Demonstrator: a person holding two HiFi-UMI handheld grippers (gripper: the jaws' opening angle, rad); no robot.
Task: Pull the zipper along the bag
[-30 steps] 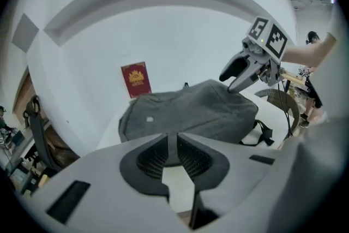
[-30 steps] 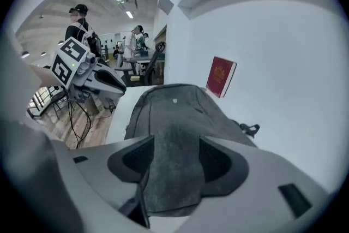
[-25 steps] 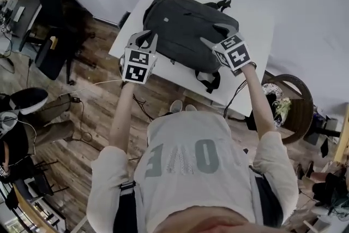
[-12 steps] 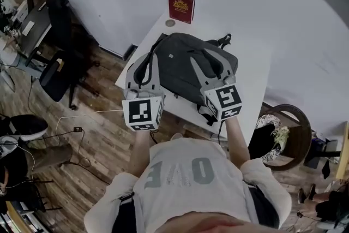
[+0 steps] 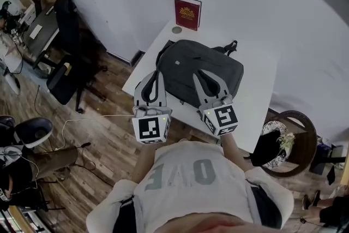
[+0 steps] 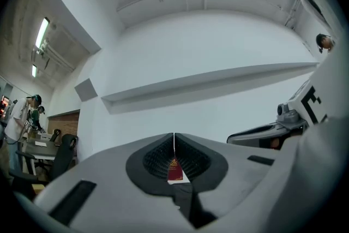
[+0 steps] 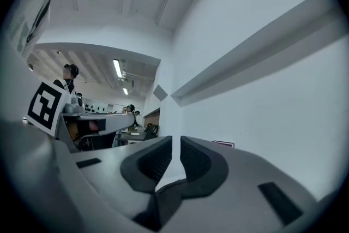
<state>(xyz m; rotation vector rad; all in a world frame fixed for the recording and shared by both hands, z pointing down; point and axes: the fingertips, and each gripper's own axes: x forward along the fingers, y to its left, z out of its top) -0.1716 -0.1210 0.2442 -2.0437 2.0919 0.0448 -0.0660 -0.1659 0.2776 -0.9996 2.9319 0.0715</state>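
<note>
Head view: a person stands at a white bench (image 5: 256,90) where a dark grey bag (image 5: 182,63) lies flat, a red book (image 5: 187,12) propped against the wall behind it. The left hand-held gripper (image 5: 157,76) and right hand-held gripper (image 5: 207,78) are raised over the bag's near edge, clear of the fabric. A second ago they were spread at the bag's two flanks; both have since drawn in toward the person and lifted. The zipper itself cannot be made out from here.

Left gripper view: the left hand-held gripper (image 6: 174,144) has its jaws pressed together on nothing, the red book (image 6: 174,171) showing small through the slot below them. It points at the bare wall, not the bag.

Right gripper view: the right hand-held gripper (image 7: 175,158) shows only a narrow slit between its jaws, which are closing after standing much wider a moment earlier. Nothing lies between them, and only white wall and the distant room show past them.

With both tools off the bag and neither holding a pull tab, the zipper appears not yet in hand. The closing looks like a reset rather than a grasp, and a fresh approach to the bag's zipper line seems needed before any pull can start.
</note>
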